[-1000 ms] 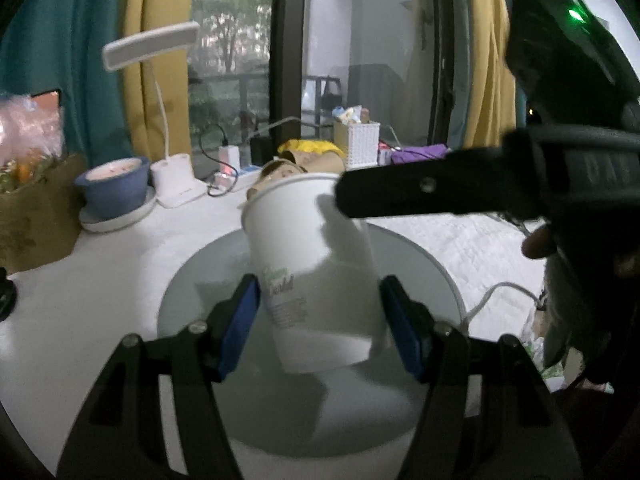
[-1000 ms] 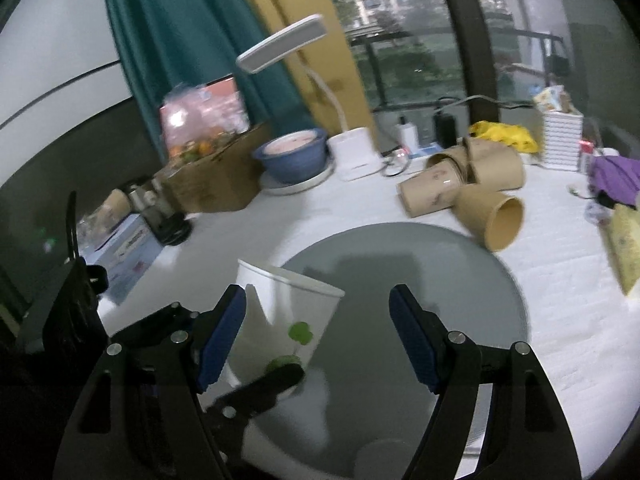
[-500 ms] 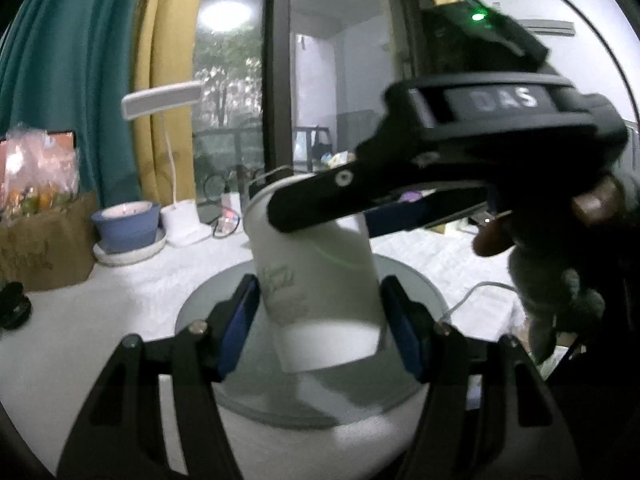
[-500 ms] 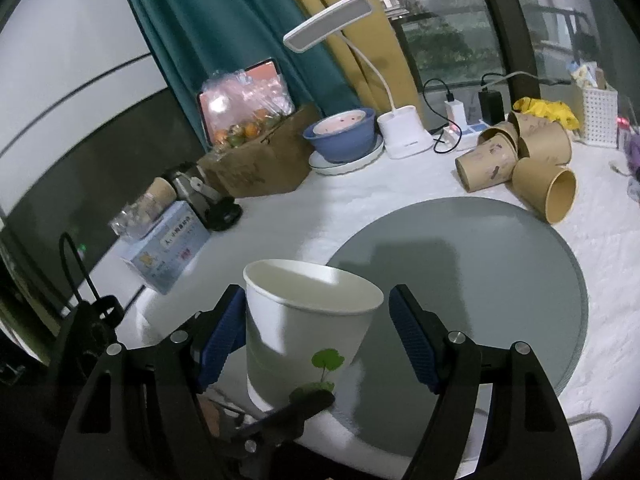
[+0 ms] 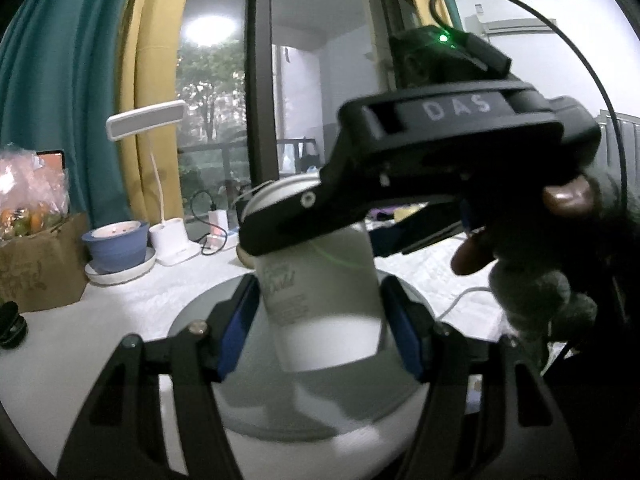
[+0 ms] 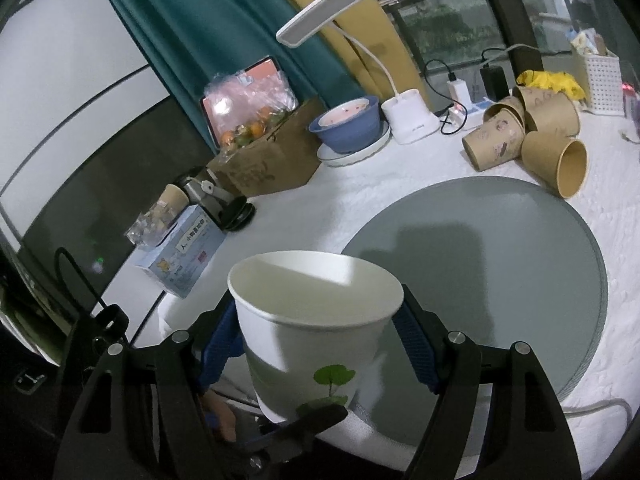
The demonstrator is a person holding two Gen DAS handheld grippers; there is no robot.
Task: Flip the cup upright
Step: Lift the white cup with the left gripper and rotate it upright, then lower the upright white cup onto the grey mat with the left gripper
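The white paper cup with a green leaf print (image 6: 316, 328) is upright, mouth up, lifted above the round grey mat (image 6: 520, 264) on the white table (image 6: 304, 208). The left tool (image 5: 320, 320) is clamped on its lower wall; the right tool (image 6: 320, 344) brackets its upper part, whether gripping I cannot tell.

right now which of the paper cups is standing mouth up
The white paper cup with the green leaf print, between the right gripper fingers. The brown paper cups lie on their sides by the window.
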